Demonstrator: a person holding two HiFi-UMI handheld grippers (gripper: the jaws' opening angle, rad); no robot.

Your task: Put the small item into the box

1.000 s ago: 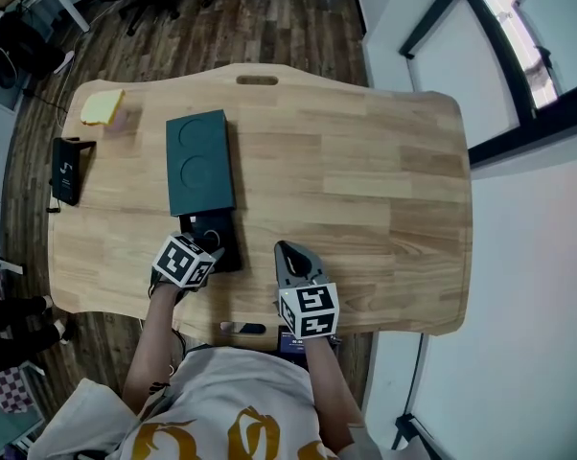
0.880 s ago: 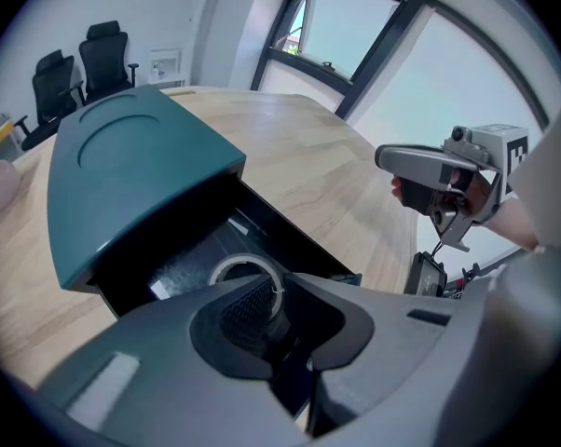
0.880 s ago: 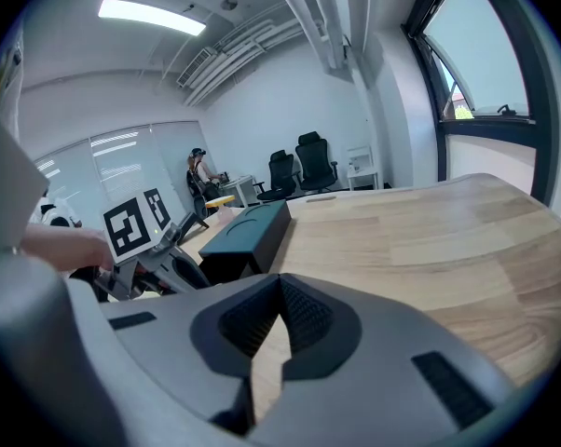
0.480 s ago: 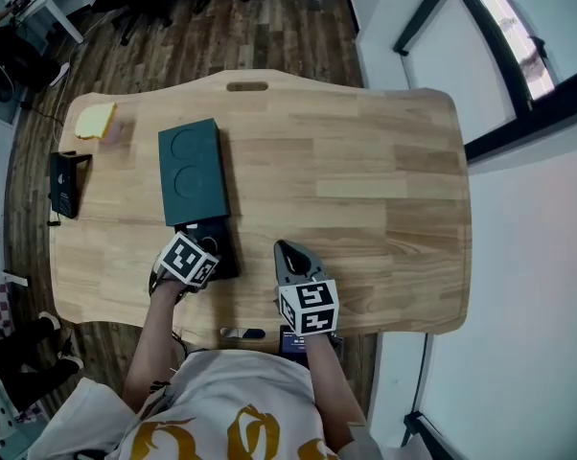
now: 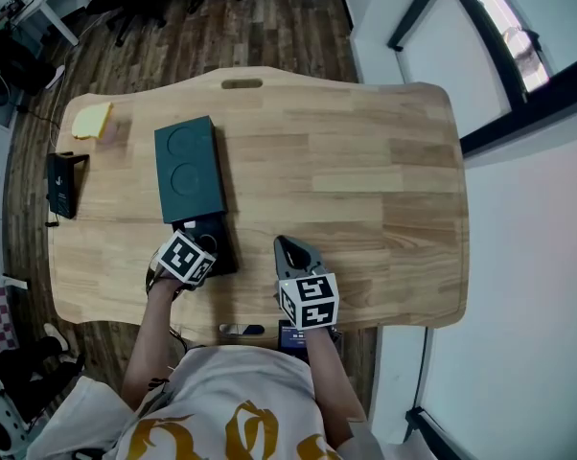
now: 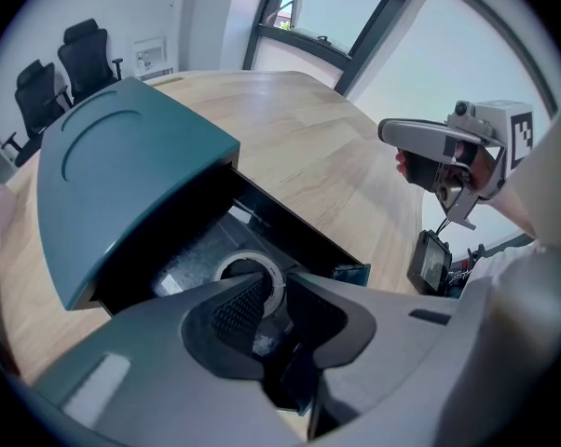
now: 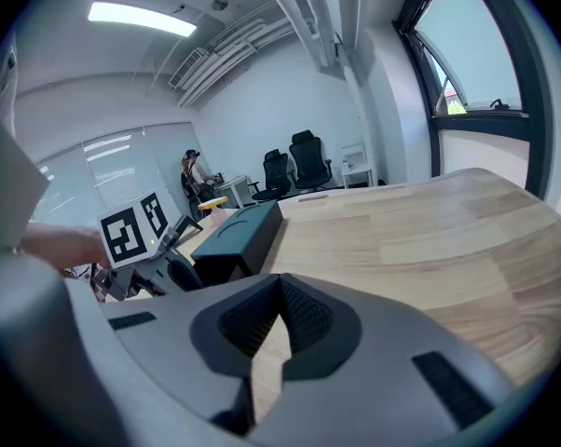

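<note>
A dark teal box (image 5: 188,166) lies on the wooden table (image 5: 365,161), with its black inner tray (image 5: 217,241) slid out toward me. In that tray lies a small white ring (image 6: 230,265). My left gripper (image 5: 209,250) reaches into the tray. In the left gripper view its jaws (image 6: 271,289) stand a little apart astride the ring's near wall, open by a narrow gap. My right gripper (image 5: 282,246) hovers over bare wood to the right of the tray, shut and holding nothing (image 7: 279,289). The box (image 7: 239,229) and the left gripper's marker cube (image 7: 131,231) show in the right gripper view.
A yellow sponge (image 5: 91,120) and a black stand (image 5: 60,182) sit at the table's far left. A small dark gadget (image 5: 242,330) and a little screen (image 6: 428,261) hang at the near table edge. Office chairs (image 6: 75,59) stand beyond the table.
Both grippers stay where they were, the left at the tray, the right beside it. Only the head camera has shifted slightly.
</note>
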